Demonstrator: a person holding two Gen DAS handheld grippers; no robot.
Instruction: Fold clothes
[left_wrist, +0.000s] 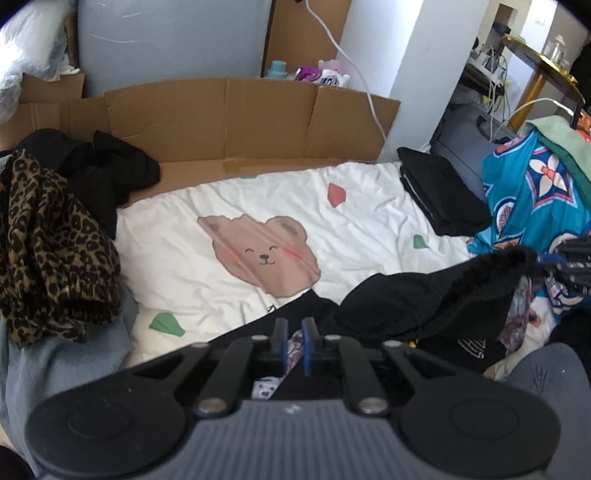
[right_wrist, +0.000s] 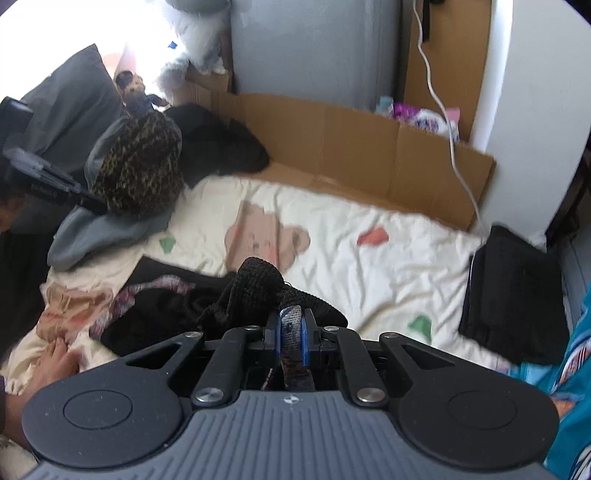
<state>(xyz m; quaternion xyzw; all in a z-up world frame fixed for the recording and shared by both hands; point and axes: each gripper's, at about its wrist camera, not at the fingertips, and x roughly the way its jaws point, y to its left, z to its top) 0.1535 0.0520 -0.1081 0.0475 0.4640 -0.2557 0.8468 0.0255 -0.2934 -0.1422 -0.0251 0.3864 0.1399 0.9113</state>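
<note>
A black knit garment (left_wrist: 424, 295) with a patterned lining is lifted off the white bear-print sheet (left_wrist: 240, 206) at the near edge of the bed. My left gripper (left_wrist: 294, 332) is shut on a fold of it, and patterned cloth shows between the blue pads. My right gripper (right_wrist: 291, 325) is shut on a strip of the same patterned lining, with the black knit (right_wrist: 258, 284) bunched just ahead of its fingers. The right gripper (left_wrist: 570, 266) appears at the right edge of the left wrist view, holding up the garment's far end. The left gripper (right_wrist: 48, 177) shows at far left in the right wrist view.
A leopard-print garment (left_wrist: 48, 236) tops a pile of grey and black clothes on the left. A folded black stack (left_wrist: 439, 192) lies at the sheet's right end beside blue patterned cloth (left_wrist: 532, 199). Cardboard (left_wrist: 240, 118) lines the back wall, and a white cable (left_wrist: 358, 77) hangs down.
</note>
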